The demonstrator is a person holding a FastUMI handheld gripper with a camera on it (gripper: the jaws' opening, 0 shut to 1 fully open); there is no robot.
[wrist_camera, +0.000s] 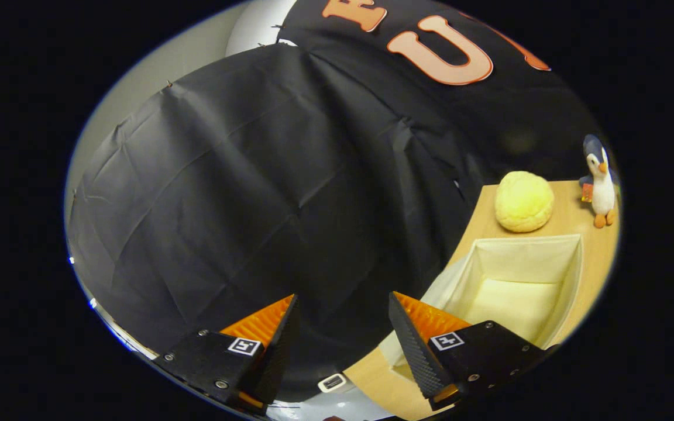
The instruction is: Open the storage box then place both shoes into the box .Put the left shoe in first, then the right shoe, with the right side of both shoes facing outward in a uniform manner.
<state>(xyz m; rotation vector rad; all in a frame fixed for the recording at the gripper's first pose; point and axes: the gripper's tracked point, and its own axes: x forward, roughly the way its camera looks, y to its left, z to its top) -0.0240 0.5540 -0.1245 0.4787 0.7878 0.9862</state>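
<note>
Item one, nearest: my gripper, fingers spread apart and holding nothing, aimed mostly at the black cloth wall.

Item two, just right of and beyond the right finger: the storage box, a cream fabric bin on the wooden table. It stands open at the top; I see no shoe in it, only its pale floor.

Item three, far side of the box: a yellow round cushion near the box's far wall, and a toy penguin to its right.

Progress, as I judge it: opening looks done; both shoes remain to be placed, left first.
</note>
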